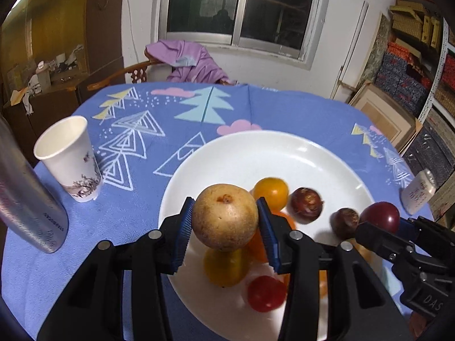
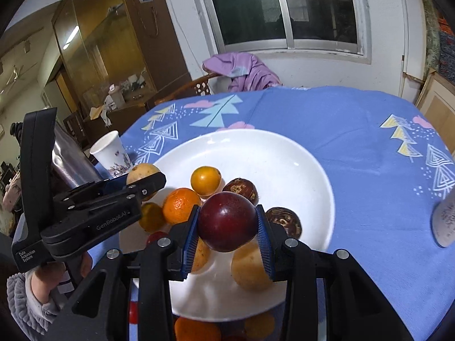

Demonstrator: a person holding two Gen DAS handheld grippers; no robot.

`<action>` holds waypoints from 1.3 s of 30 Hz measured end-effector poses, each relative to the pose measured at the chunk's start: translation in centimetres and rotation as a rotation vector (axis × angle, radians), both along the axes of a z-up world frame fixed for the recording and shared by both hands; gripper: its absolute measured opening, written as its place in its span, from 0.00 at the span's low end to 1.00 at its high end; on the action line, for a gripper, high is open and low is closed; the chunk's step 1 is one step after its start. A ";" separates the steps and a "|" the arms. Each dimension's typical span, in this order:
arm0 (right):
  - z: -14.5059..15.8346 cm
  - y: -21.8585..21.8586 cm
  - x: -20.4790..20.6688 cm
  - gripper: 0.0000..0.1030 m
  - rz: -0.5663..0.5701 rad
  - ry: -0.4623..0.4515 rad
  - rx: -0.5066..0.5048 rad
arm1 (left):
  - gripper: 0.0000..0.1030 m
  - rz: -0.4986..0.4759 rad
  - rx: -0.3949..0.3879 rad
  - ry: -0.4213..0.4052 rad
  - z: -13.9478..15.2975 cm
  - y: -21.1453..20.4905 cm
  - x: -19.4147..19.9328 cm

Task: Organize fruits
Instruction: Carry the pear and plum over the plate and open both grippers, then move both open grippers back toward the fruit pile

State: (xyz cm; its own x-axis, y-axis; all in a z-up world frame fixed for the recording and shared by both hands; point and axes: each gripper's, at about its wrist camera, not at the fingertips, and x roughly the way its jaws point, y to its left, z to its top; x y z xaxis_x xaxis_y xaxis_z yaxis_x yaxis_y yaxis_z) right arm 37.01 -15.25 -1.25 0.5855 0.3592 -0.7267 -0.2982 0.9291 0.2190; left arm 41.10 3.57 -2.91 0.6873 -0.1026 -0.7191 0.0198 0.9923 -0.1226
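Observation:
My left gripper (image 1: pixel 224 227) is shut on a tan round pear (image 1: pixel 225 216), held above the white plate (image 1: pixel 284 153). My right gripper (image 2: pixel 227 227) is shut on a dark red plum (image 2: pixel 227 221), also above the plate (image 2: pixel 284 164). On the plate lie a yellow-orange fruit (image 2: pixel 205 180), an orange (image 2: pixel 180 205), two brown chestnut-like fruits (image 2: pixel 240 189) (image 2: pixel 284 221), tan pears (image 2: pixel 248 267) and a small red tomato (image 1: pixel 266 293). In the right wrist view the left gripper (image 2: pixel 133 183) appears at the left with the pear (image 2: pixel 140 172). The plum (image 1: pixel 379 216) shows at the right of the left wrist view.
A paper cup (image 1: pixel 69 159) and a silver bottle (image 1: pixel 25 199) stand left of the plate on the blue patterned tablecloth (image 1: pixel 199 108). Another small white cup (image 1: pixel 418 191) sits at the table's right edge. A chair with purple cloth (image 1: pixel 190 62) is behind. More fruit (image 2: pixel 196 329) lies near the plate's front edge.

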 end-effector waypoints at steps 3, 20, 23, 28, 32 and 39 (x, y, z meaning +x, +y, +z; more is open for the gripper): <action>-1.3 0.5 0.6 0.37 0.004 0.025 -0.024 | 0.42 0.007 -0.003 0.006 -0.4 0.5 0.6; -2.1 0.8 0.2 0.46 0.007 0.020 -0.031 | 0.66 0.059 0.072 -0.081 0.5 0.1 -0.4; -1.3 0.3 0.0 0.49 -0.004 0.002 -0.014 | 0.66 0.065 0.101 -0.101 0.8 -0.1 -0.8; 0.2 -0.4 -0.7 0.49 -0.019 -0.027 0.010 | 0.66 0.075 0.138 -0.141 1.9 -0.5 -2.2; 1.9 -0.7 -2.0 0.50 -0.021 -0.054 0.014 | 0.66 0.077 0.158 -0.163 3.1 -0.9 -3.7; 4.5 -1.5 -6.3 0.55 -0.012 -0.104 0.029 | 0.72 0.063 0.202 -0.190 4.3 -1.8 -8.0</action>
